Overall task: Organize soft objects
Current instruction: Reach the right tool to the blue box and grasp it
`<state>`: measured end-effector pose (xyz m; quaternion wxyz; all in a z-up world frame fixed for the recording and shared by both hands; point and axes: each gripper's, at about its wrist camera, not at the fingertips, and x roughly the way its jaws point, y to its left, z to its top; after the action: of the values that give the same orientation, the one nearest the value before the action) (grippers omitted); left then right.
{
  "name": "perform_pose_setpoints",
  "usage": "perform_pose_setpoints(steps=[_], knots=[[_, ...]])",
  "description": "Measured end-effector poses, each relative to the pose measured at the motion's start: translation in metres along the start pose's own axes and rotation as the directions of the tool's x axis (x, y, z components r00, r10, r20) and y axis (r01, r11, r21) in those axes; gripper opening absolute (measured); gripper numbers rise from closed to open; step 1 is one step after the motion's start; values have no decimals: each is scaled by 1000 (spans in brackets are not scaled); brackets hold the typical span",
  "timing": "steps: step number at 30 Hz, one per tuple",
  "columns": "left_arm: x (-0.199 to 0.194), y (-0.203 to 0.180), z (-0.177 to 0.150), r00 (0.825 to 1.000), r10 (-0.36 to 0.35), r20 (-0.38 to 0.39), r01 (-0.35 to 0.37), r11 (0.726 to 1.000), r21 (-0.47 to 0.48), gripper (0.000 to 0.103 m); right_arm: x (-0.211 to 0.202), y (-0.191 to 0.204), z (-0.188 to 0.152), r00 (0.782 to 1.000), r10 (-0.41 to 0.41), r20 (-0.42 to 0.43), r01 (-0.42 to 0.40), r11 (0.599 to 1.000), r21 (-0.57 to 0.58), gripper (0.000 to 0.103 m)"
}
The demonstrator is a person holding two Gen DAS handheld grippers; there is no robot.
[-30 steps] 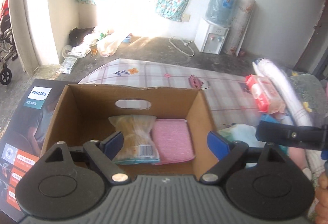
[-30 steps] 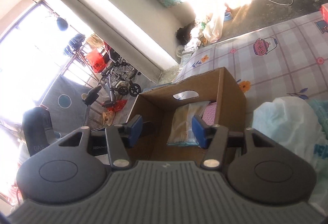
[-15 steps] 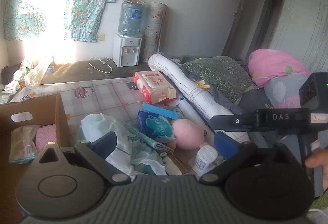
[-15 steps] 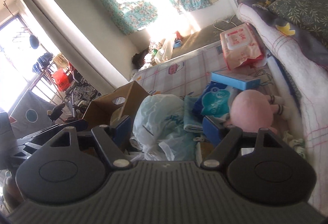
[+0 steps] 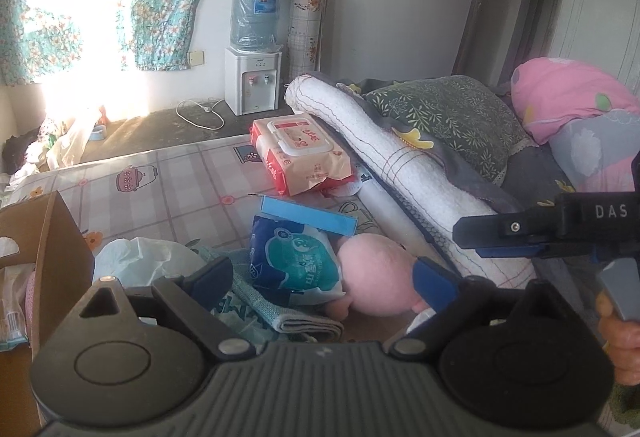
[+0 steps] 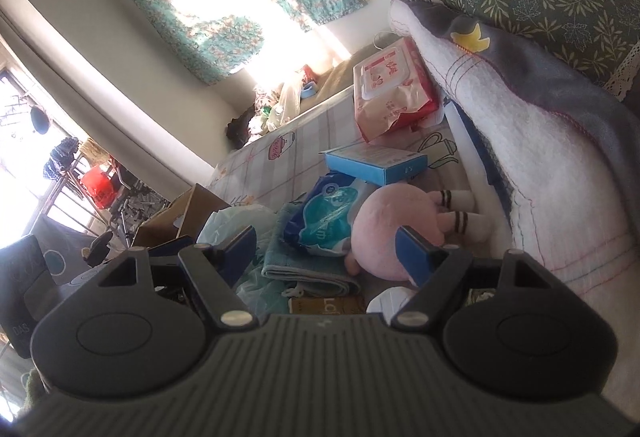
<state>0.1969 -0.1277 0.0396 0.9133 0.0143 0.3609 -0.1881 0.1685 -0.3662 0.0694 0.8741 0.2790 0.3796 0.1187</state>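
A pile of soft things lies on the checked mattress (image 5: 192, 173). It holds a pink plush toy (image 5: 376, 277), a blue-green tissue pack (image 5: 292, 257), a folded teal towel (image 5: 272, 309) and a white plastic bag (image 5: 140, 261). My left gripper (image 5: 320, 275) hovers over the tissue pack and plush; its jaws are closing, with nothing pressed between the pads. My right gripper (image 6: 324, 243) stands open above the same tissue pack (image 6: 328, 217) and plush (image 6: 388, 221), touching neither. Its fingers (image 5: 500, 227) reach in from the right in the left wrist view.
The open cardboard box (image 5: 56, 237) stands at the left with packets inside. A blue carton (image 5: 308, 215) and a red wet-wipes pack (image 5: 300, 153) lie behind the pile. A rolled white quilt (image 5: 400, 173) and pillows (image 5: 448, 117) border the right. A small white jar (image 6: 388, 301) sits close below.
Both grippers have swung from over the cardboard box to the right, over the pile of soft things. The right jaws have spread wider. Neither gripper has taken hold of anything.
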Motion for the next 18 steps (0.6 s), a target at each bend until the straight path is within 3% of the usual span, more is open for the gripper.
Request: perform_pose_setpoints(steps=[3,5,7,10,18], knots=[[19,10,10,1000,8,-20,-9,998,-62,94,21,-5,9,1000,1,-15,-1,1000,1,77],[34,22,19,998,-14,-54,6,988,-152,89,36,-11,20,1000,10,-23,-9,1000,29,76],[49,35,27,994,-58,-88,33,965,-262,76,53,-18,36,1000,18,-19,-17,998,63,76],[74,52,37,985,-130,-109,77,914,-399,69,81,-29,62,1000,9,-20,-7,996,86,76],[127,56,47,968,-185,-172,82,874,-479,49,176,-63,112,989,-8,-147,33,985,167,75]])
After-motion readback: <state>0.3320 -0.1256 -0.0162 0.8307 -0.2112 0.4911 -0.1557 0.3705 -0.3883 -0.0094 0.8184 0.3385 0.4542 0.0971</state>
